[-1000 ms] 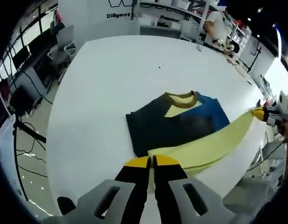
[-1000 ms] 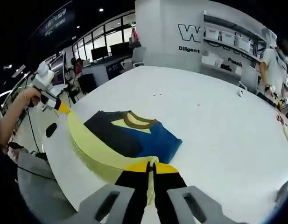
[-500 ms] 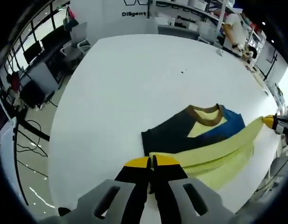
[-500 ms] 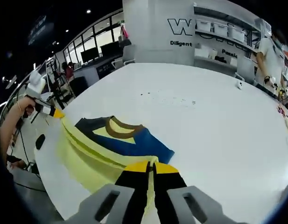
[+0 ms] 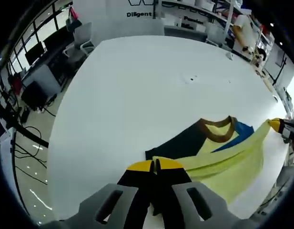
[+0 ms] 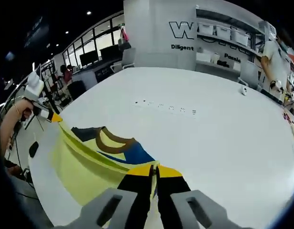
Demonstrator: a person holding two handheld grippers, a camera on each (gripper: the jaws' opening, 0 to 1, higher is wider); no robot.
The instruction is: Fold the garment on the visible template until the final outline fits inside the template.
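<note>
Garment [image 5: 218, 152] between both closed grippers

Garment [image 5: 218, 152] [image 6: 96, 152]: yellow, navy and blue shirt, brown collar. Partly folded on white table; yellow portion apparently lifted and stretched taut.

The left gripper [image 5: 155, 165] at 6 o'clock pinches the yellow fabric of the garment [image 5: 218, 148] on the white table [image 5: 127, 90]; the right gripper [image 5: 276, 125] holds the hem at 3 o'clock.
</note>
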